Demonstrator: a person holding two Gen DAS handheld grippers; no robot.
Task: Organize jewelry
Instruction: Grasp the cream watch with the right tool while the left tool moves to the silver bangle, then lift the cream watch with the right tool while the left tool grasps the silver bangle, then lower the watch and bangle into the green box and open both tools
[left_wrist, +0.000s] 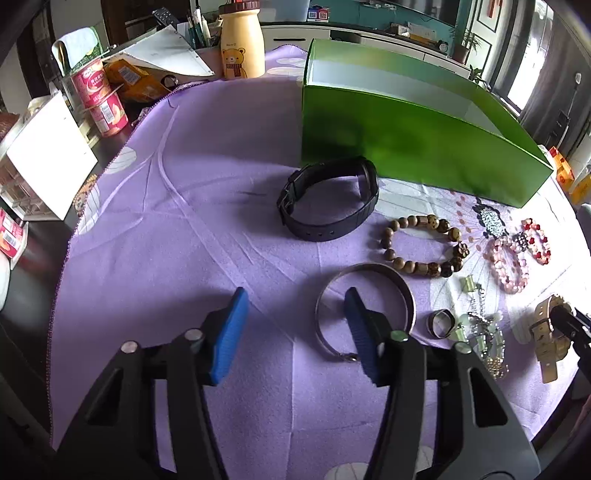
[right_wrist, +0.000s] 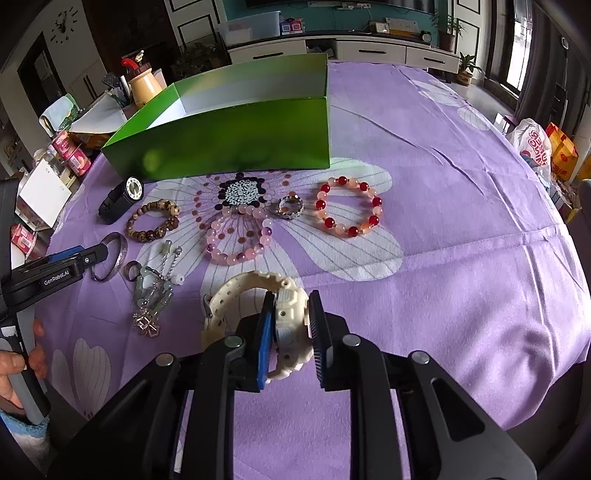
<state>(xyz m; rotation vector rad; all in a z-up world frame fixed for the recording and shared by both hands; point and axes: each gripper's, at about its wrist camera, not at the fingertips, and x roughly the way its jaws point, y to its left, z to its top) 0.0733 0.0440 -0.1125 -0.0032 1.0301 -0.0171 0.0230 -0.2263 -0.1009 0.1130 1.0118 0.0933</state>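
Right tool (right_wrist: 291, 334) clamped on the case of a cream watch (right_wrist: 291, 314), its blue pads pressed to either side; strap looping off to the left over the purple cloth (right_wrist: 443, 221) on the tabletop. Lower part of the watch hidden behind the tool's black body.

Left tool (left_wrist: 295, 332) apart, nothing gripped; one blue finger (left_wrist: 356, 325) standing inside the ring of a silver bangle (left_wrist: 406, 295), the other outside it on bare cloth (whether the pad touches the metal cannot be told). Near rim of the bangle partly covered by that finger.

Beyond the bangle: a black watch (left_wrist: 328, 206) just in front of the open green box (left_wrist: 406, 140), a wooden bead bracelet (left_wrist: 424, 243), a pink bead bracelet (left_wrist: 508, 266), a red and pink one (left_wrist: 537, 240) squeezed small at the lens edge. Small ring (left_wrist: 439, 323) and a pale green charm chain (left_wrist: 484, 328) beside the bangle, the chain a hard-to-read tangle. Box interior mostly out of sight from both views; only pale inner walls showing.

Fingers of a hand (right_wrist: 14, 365) cut off at the left edge of the right view, wrapped on a grey handle.
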